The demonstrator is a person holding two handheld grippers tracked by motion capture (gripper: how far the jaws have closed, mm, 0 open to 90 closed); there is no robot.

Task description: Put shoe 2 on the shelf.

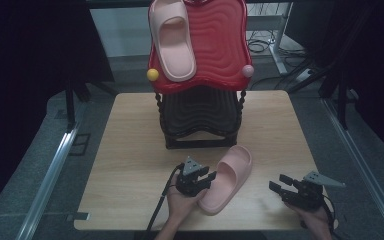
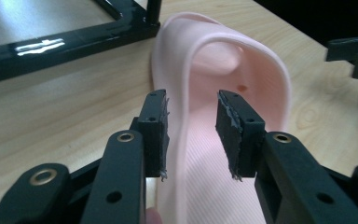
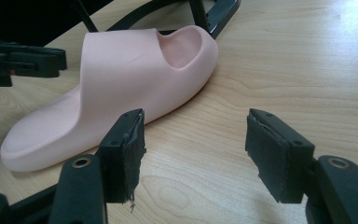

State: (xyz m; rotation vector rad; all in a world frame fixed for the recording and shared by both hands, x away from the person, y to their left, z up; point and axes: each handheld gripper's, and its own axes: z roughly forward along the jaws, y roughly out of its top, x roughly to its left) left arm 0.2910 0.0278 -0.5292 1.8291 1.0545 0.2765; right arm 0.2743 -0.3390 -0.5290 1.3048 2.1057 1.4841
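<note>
A pink slipper [image 1: 230, 180] lies on the wooden table [image 1: 130, 150], toe towards the black stand. My left gripper [image 1: 210, 181] is at its heel end. In the left gripper view the slipper's [image 2: 261, 79] side wall runs between my left gripper's [image 2: 191, 133] pads with a gap on the inner side, so the jaws are open. My right gripper [image 1: 279, 183] hovers open over bare table to the slipper's right. In the right gripper view nothing is between my right gripper's [image 3: 196, 154] pads, and the slipper [image 3: 121, 79] lies ahead to the left. A second pink slipper [image 1: 172, 40] rests on the red shelf [image 1: 220, 45].
The red wavy shelf tops a black stand [image 1: 200, 115] at the table's far middle, with a yellow ball [image 1: 152, 74] and a pink ball [image 1: 248, 70] at its corners. The stand's black foot frame [image 2: 74, 42] lies just beyond the slipper. Dark curtains and floor rails surround the table.
</note>
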